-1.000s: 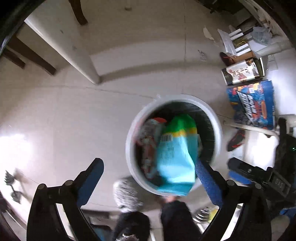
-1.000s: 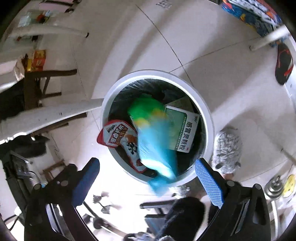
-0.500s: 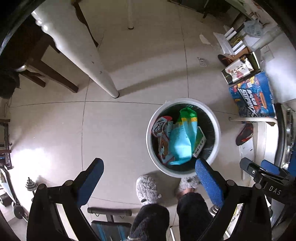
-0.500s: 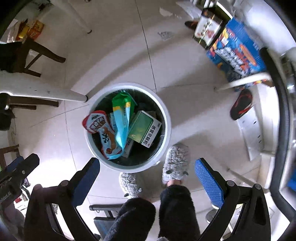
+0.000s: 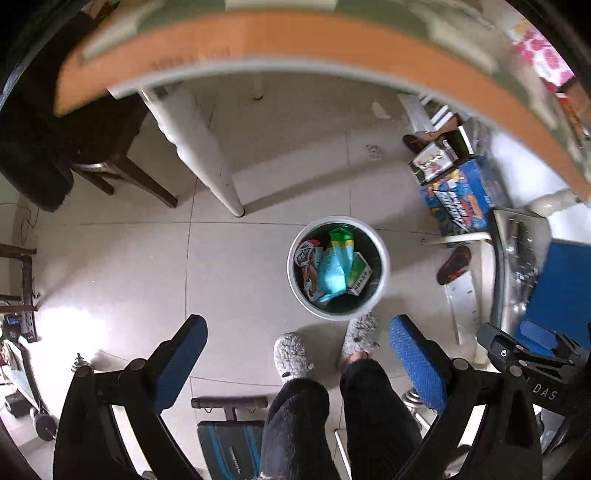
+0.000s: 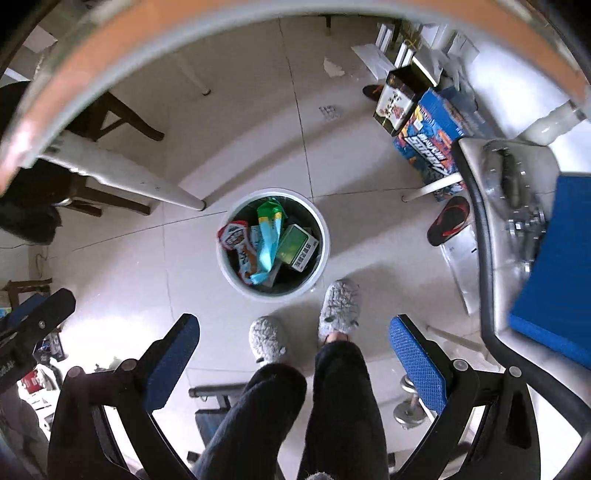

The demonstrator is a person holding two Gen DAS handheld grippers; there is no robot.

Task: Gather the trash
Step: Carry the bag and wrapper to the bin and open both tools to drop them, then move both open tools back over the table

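A white round trash bin (image 5: 384,271) (image 6: 325,243) stands on the tiled floor far below both grippers. Inside lie a blue-green bag (image 5: 334,267) (image 6: 269,236), a red-white snack wrapper (image 5: 304,256) (image 6: 234,236) and a green-white box (image 5: 359,275) (image 6: 299,245). My left gripper (image 5: 297,363) is open and empty, high above the floor. My right gripper (image 6: 293,362) is open and empty at a similar height. The right gripper's body also shows at the right of the left wrist view.
An orange-edged table top (image 5: 295,40) (image 6: 258,22) curves across the top of both views, with a white table leg (image 5: 199,151) (image 6: 122,177). A dark chair (image 5: 92,158), blue cartons (image 5: 461,195) (image 6: 432,136), a red sandal (image 5: 452,264) and the person's slippered feet (image 5: 291,356) surround the bin.
Both grippers have risen well above the bin, which now looks much smaller. The blue-green bag has settled inside it. The table edge has come into view at the top.
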